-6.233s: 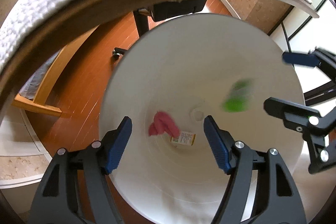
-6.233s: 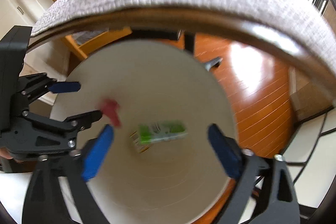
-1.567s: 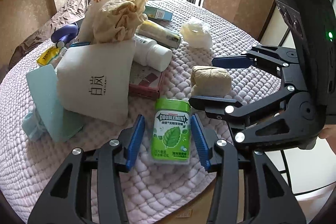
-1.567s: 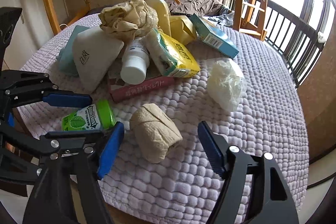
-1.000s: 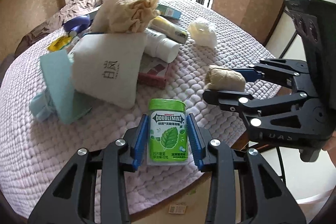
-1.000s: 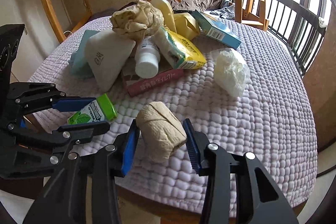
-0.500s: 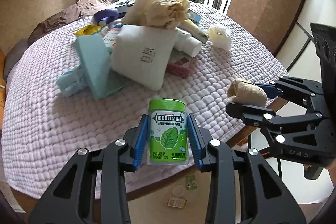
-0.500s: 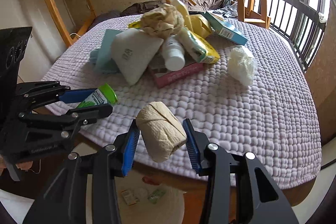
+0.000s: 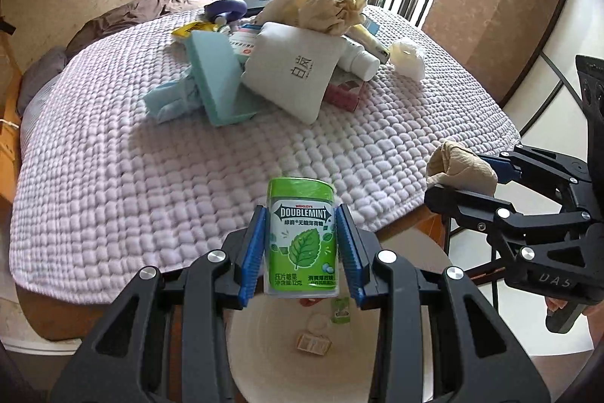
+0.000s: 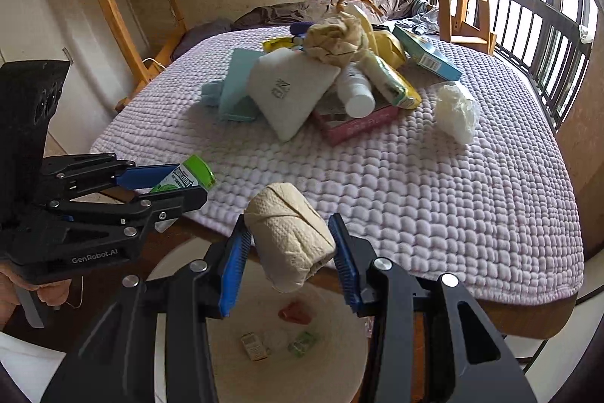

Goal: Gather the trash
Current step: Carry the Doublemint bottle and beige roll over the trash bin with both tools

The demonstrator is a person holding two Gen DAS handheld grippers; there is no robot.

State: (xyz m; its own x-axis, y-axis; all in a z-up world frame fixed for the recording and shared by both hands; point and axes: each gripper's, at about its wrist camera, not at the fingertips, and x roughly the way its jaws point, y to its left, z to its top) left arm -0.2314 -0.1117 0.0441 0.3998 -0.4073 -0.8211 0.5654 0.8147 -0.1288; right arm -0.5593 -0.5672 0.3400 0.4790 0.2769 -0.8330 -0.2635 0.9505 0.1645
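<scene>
Trash, two pieces, both held above the white bin point(image 9: 411, 357) beside the quilted counter point(image 9: 151, 176). Green mint bottle point(image 9: 302, 244): pinched upright between left gripper point(image 9: 302, 252) fingers. Wadded paper towel point(image 10: 290, 244): pinched between right gripper point(image 10: 290, 259) fingers.

The left claw point(image 9: 302, 244) covers both flanks of the Doublemint gum bottle point(image 9: 302, 237), whose base blocks part of the white bin point(image 9: 407, 357) below. Small scraps on the bin floor point(image 10: 298, 342) are too small to identify. The bin's near rim runs off the lower edge in both views. The pink box point(image 10: 358, 125) lies half buried under the white bottle point(image 10: 355, 93) and the pouch point(image 10: 290, 93) on the desk point(image 10: 453, 199).
</scene>
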